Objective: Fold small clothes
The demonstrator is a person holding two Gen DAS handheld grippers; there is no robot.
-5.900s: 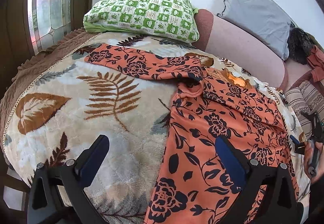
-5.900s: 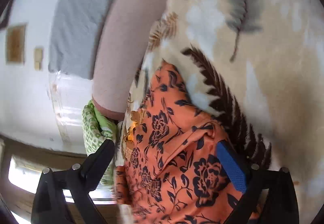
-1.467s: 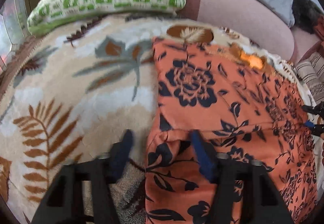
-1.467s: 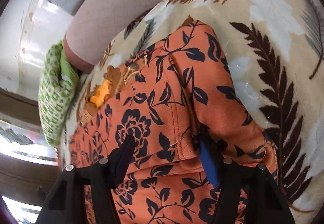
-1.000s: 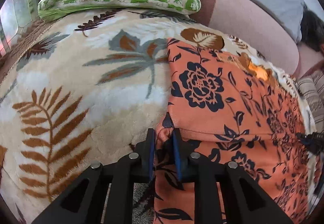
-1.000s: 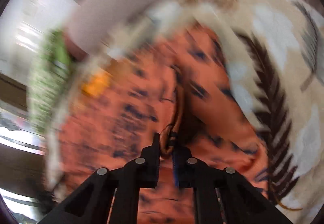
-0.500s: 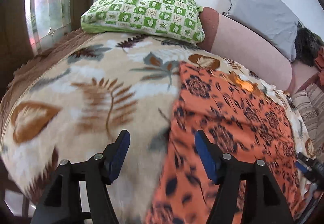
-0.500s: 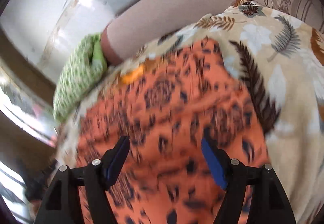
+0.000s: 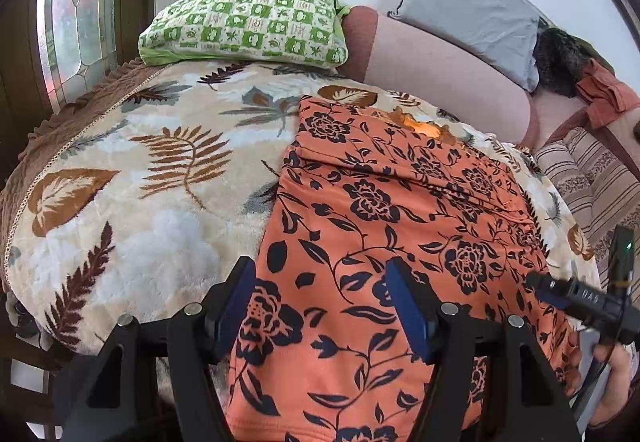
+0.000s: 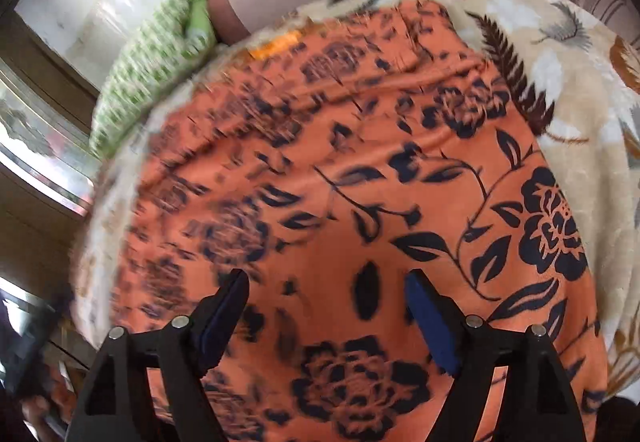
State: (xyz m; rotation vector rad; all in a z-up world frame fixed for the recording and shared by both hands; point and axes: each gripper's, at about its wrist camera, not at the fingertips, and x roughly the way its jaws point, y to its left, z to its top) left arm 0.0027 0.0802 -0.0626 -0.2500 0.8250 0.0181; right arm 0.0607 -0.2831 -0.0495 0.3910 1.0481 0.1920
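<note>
An orange garment with black flowers [image 9: 384, 226] lies flat on the leaf-print blanket [image 9: 132, 178], its far part folded over toward me with a fold edge across the middle. My left gripper [image 9: 320, 298] is open and empty, hovering over the garment's near left edge. My right gripper [image 10: 326, 316] is open and empty, above the garment [image 10: 360, 182] near its front part. The right gripper's body also shows at the right edge of the left wrist view [image 9: 580, 298], held by a hand.
A green checked pillow [image 9: 248, 26] and a grey pillow [image 9: 464, 14] lie at the back against a pink bolster [image 9: 440, 70]. A striped cushion [image 9: 600, 178] lies at the right. A stained-glass window [image 9: 68, 14] is at the left. The bed's edge runs along the front.
Both grippers, shut on the folded garment edge a second ago, have let go, opened and pulled back toward the near side. The sleeves and top now lie folded over the body.
</note>
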